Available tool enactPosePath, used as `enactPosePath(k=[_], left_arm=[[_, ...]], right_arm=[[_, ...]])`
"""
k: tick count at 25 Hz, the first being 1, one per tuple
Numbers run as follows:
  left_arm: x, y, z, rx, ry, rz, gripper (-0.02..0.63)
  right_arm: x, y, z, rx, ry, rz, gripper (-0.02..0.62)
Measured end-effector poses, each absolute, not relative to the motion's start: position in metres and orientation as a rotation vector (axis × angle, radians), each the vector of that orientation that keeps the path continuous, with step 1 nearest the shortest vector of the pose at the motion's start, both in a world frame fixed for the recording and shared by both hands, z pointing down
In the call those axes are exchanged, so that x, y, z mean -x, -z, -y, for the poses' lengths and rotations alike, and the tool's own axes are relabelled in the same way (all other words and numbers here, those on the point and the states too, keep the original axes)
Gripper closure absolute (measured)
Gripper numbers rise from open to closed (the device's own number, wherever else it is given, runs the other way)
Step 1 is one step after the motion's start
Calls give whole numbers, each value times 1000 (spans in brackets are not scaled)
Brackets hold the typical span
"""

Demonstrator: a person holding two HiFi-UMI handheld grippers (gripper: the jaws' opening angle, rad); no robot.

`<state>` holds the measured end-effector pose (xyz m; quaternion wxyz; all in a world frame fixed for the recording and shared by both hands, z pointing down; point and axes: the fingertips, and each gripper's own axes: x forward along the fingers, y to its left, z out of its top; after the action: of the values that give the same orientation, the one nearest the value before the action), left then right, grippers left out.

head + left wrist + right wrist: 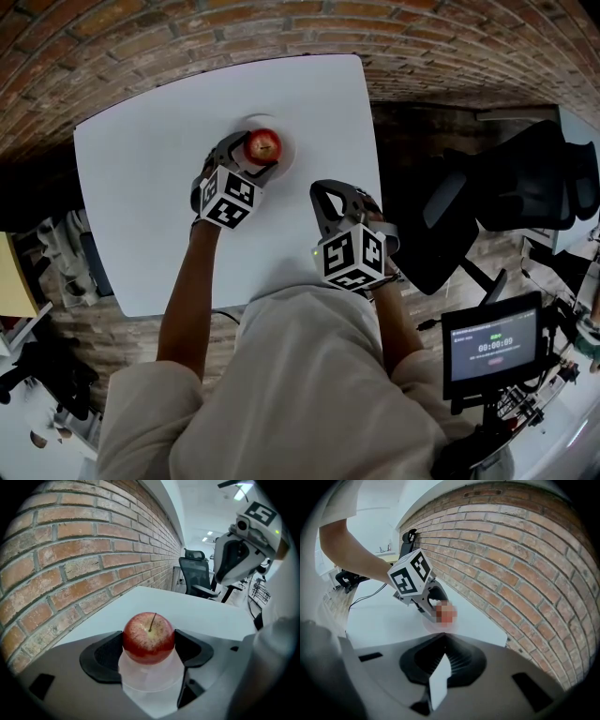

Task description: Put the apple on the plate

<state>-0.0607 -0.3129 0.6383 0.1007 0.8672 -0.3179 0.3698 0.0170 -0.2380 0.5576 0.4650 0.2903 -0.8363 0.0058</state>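
Observation:
A red apple (pixel 263 145) (pixel 149 637) with its stem up sits between the jaws of my left gripper (pixel 256 159) (pixel 149 645), which is shut on it. Both black pads (pixel 107 656) press its sides. Right beneath the apple is the small white plate (pixel 287 156) (pixel 151 679), near the far edge of the white table (pixel 141 187); I cannot tell if apple and plate touch. My right gripper (pixel 328 199) (pixel 444 639) hovers shut and empty over the table's right front part, pointing toward the left gripper (pixel 433 597) and the plate (pixel 436 624).
A brick wall (pixel 70 550) runs just past the table's far edge. A black office chair (pixel 487 206) stands to the right of the table. A small monitor on a stand (pixel 492 347) is at the lower right.

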Motion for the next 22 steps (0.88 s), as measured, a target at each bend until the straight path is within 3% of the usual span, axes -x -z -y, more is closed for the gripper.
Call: enactPosePath(k=[22], left_arm=[[64, -641, 317, -2470, -972, 976, 252]], right_arm=[[-19, -558, 235, -714, -12, 2048, 594]])
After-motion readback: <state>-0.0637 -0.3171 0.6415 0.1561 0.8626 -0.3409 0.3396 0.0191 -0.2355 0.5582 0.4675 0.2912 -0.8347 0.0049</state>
